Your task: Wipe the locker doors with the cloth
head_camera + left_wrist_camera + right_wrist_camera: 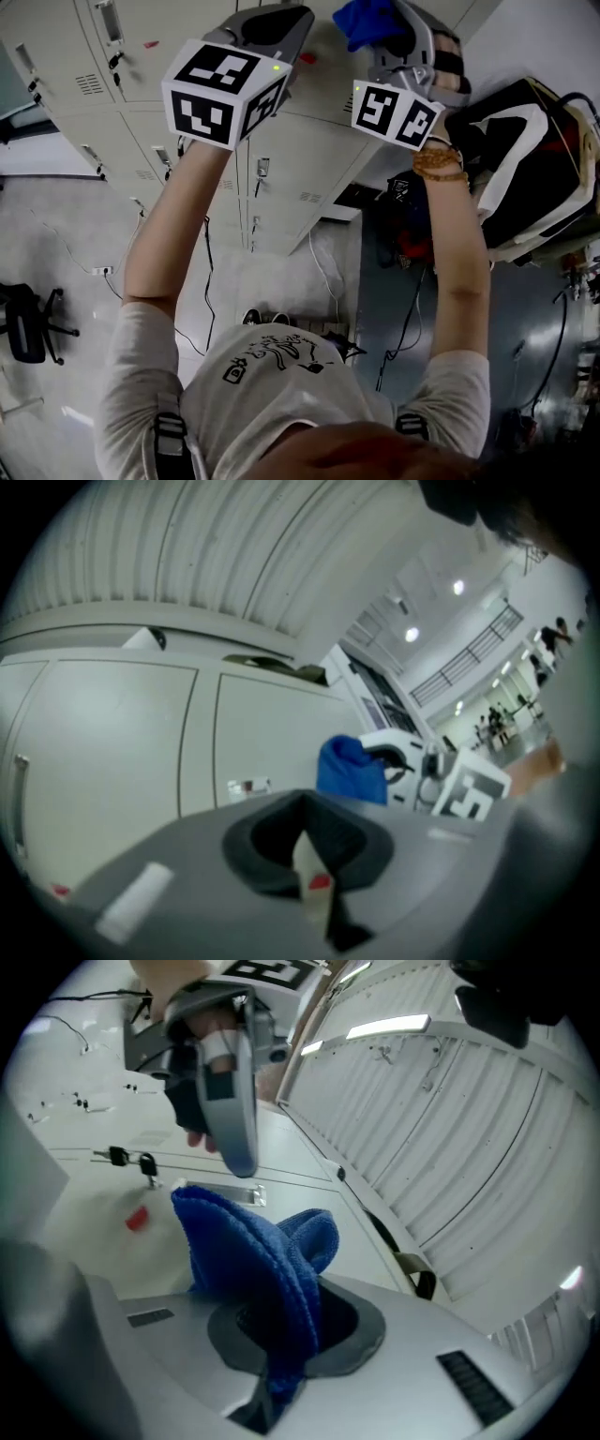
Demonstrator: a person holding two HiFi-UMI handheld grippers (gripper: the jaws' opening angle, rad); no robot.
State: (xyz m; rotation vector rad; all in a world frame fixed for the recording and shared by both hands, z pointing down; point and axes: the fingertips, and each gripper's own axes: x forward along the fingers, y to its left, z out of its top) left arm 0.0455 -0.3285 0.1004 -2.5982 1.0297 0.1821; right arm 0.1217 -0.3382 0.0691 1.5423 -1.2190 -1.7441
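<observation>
The grey locker doors (309,159) fill the upper part of the head view. A blue cloth (370,21) is pinched in my right gripper (398,42), which is shut on it, and the cloth is held up close to a door near the top. In the right gripper view the cloth (253,1260) bulges out of the jaws in front of the door (94,1213). My left gripper (267,28) is raised just to the left with its jaws together and nothing between them. From the left gripper view the cloth (352,769) and right gripper (422,771) show to the right.
Keys (117,1157) hang from a lock, and a small red tag (137,1219) sits on the door near the cloth. A black-and-white bag (534,169) lies right of the lockers. A black office chair (28,323) stands at the left. Cables (206,272) trail over the floor.
</observation>
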